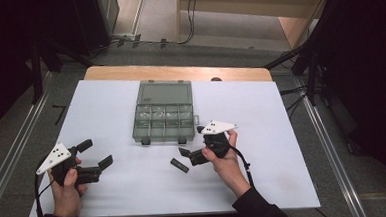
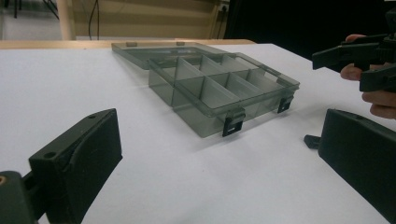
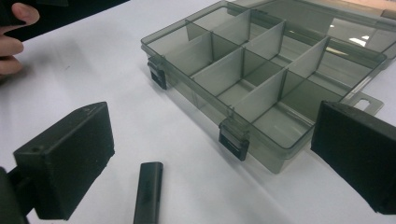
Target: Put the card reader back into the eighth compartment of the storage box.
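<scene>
1. A smoky clear plastic box [image 1: 162,118] lies open at the middle of the white tabletop [image 1: 106,108], lid flat behind it, thin dividers forming compartments.
2. The right gripper view shows its two black latches [image 3: 233,139]; a small black bar [image 3: 148,192] lies just beside.
3. The left gripper [image 1: 94,153] and right gripper [image 1: 192,144] hover near the box, fingers spread, holding nothing.
</scene>
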A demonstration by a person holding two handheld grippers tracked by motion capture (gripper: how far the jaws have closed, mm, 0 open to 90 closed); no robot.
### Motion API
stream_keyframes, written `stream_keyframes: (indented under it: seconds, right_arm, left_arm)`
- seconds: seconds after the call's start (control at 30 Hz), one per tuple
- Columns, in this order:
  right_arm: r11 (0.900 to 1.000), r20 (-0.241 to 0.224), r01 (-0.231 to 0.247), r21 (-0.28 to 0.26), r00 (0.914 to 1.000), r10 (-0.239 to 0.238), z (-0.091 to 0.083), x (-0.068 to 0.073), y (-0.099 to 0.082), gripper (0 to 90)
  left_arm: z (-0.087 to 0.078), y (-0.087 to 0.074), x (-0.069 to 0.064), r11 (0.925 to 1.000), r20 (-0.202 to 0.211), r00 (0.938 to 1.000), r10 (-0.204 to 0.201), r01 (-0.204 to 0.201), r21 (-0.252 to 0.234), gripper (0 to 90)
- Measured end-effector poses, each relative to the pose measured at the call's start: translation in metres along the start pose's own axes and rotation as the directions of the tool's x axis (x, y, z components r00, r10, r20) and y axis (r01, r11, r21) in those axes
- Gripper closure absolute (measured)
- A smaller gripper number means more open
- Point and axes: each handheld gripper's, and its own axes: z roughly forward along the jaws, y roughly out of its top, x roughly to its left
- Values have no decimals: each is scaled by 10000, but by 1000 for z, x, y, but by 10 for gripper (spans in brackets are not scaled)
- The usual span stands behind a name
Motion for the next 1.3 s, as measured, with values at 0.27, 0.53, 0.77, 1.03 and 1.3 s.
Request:
stream_keyframes:
  seconds: [0.27,0.53,0.77,1.03,1.3]
  right_arm:
    - [9991,-157,92,407,9998,-85,7,7,0,0]
    - [9970,-371,271,725,9990,-244,12,15,1,0]
    - [9936,-703,441,1040,9968,-369,15,21,2,0]
    - [9901,-425,439,1331,9984,-385,13,28,1,114]
    - [9864,-531,667,1506,9968,-593,13,36,-6,346]
  left_arm:
    - [-10,-4,4,9999,-93,9999,-123,122,-89,0]
    - [-17,-7,8,9999,-143,9998,-114,113,-40,0]
    - [-20,-7,12,9999,-220,9997,-118,116,-95,0]
    - [-20,-9,13,10000,-266,9996,-79,79,-12,0]
    - [-19,-9,13,10000,-261,9996,-74,76,44,0]
